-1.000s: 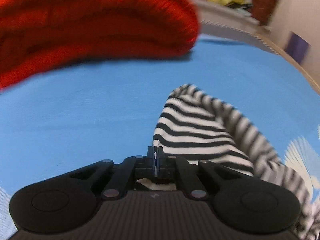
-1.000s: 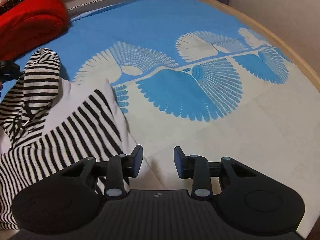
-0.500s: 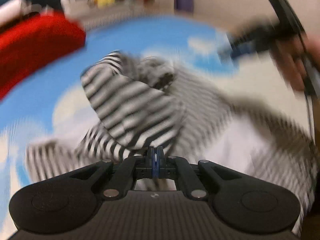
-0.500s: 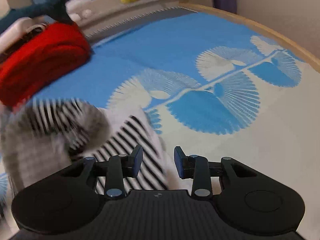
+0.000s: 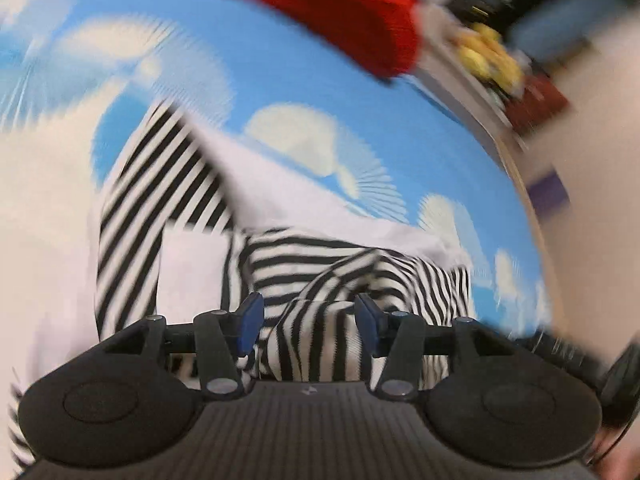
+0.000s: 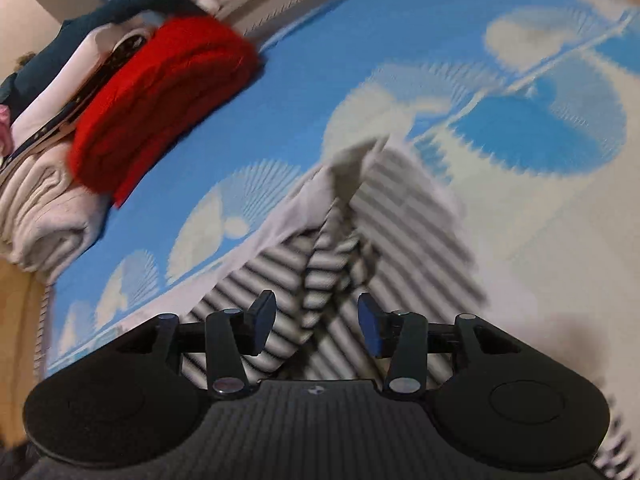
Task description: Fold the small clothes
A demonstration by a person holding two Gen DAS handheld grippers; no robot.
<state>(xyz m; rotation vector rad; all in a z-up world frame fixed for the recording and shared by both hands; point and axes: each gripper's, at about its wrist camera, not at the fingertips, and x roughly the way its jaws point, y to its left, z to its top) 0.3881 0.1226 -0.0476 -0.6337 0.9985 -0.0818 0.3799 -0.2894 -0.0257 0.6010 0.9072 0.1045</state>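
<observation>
A small black-and-white striped garment (image 5: 320, 276) lies crumpled on the blue and white patterned cloth (image 5: 248, 60). It also shows in the right wrist view (image 6: 400, 208), blurred by motion. My left gripper (image 5: 308, 326) is open just above a bunched fold of it, with striped fabric between the jaws. My right gripper (image 6: 316, 326) is open over the same garment, a raised striped fold lying between its jaws. Neither gripper holds anything.
A folded red knit (image 6: 160, 92) lies at the far side of the cloth, also in the left wrist view (image 5: 340, 4). Beside it is a stack of pale and dark folded clothes (image 6: 44, 184). Yellow toys (image 5: 488, 56) sit on a ledge beyond the wooden edge.
My left gripper carried the striped fabric across, then opened and let it go. My right gripper stayed open and swung over the garment. Both views tilted and blurred.
</observation>
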